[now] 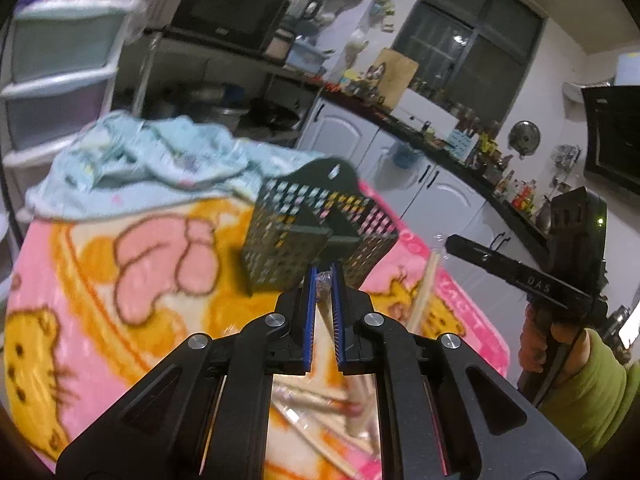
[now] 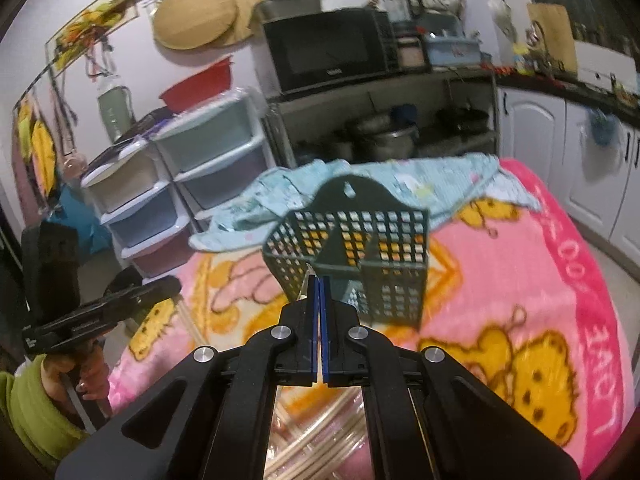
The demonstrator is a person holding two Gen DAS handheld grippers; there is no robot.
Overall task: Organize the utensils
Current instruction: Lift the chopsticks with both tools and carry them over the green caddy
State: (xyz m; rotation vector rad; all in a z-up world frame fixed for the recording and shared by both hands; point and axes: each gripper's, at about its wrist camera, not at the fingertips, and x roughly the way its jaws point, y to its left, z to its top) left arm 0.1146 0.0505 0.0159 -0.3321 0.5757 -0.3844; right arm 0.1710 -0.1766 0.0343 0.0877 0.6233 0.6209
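A dark green lattice utensil basket (image 1: 316, 232) (image 2: 352, 256) stands on the pink cartoon blanket (image 1: 120, 280) (image 2: 520, 280). My left gripper (image 1: 325, 276) is shut on a wrapped utensil in clear plastic (image 1: 323, 288), just in front of the basket. My right gripper (image 2: 318, 282) is shut on a thin clear-wrapped item (image 2: 306, 288), held just before the basket's front. Wooden chopsticks in plastic (image 1: 320, 404) (image 2: 320, 440) lie on the blanket under both grippers. A single chopstick (image 1: 424, 292) lies right of the left gripper.
A light blue cloth (image 1: 152, 160) (image 2: 360, 188) is bunched behind the basket. Plastic drawers (image 2: 180, 176), a shelf with a microwave (image 2: 328, 52) and white cabinets (image 2: 560, 152) stand beyond the table. The right gripper (image 1: 540, 280) shows in the left view.
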